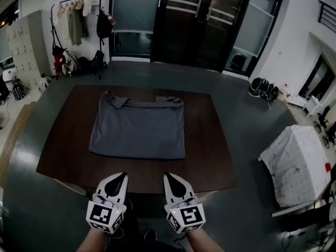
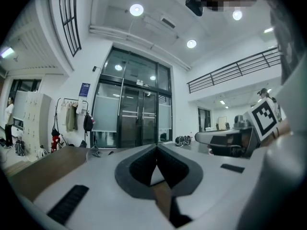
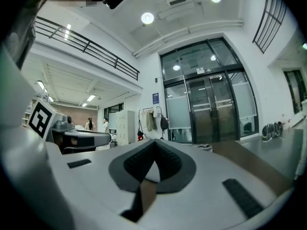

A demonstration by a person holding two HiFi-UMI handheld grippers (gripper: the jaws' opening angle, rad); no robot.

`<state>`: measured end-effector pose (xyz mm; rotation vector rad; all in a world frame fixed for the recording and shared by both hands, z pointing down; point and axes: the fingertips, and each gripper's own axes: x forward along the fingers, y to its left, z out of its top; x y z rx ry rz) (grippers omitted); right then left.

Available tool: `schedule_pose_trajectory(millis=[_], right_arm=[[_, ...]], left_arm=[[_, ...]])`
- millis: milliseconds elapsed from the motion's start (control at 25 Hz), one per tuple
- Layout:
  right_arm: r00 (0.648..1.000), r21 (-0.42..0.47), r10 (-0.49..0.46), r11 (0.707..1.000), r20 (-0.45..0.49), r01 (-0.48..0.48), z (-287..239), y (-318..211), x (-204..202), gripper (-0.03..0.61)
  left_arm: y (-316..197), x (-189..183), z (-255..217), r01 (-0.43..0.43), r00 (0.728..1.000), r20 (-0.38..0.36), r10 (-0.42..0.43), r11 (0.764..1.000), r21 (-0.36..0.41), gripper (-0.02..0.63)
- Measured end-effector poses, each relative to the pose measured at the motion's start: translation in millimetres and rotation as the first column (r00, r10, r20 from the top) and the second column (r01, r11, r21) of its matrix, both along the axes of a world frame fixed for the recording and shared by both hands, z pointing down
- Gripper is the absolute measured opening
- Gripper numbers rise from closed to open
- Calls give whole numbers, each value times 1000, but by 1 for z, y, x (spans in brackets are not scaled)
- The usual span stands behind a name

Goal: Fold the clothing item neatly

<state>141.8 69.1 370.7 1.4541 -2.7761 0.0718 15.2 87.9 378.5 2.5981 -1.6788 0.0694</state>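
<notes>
Garment lay flat mid-frame on tabletop, collar edge toward top, slightly wider than deep. L gripper & R gripper bottom centre, jaws together, empty. Garment straight above both, well apart; neither nearer.

My forearms run off the bottom edge of the head view. In both gripper views only a thin sliver of the grey garment shows at the far end of the table, too small to tell its folds.
</notes>
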Motion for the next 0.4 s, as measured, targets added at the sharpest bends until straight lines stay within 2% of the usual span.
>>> schedule_pose_trajectory(millis=[160,400], right_arm=[[1000,3,-4,1000,18,3,-2,14,5,-12],[999,-1,-5,1000,46,5,0,23,11,-12]], left_arm=[[16,10,-1,5,1000,18,-6,1000,3,9],[25,14,2,10,1000,-7,-10,1000,14,9]])
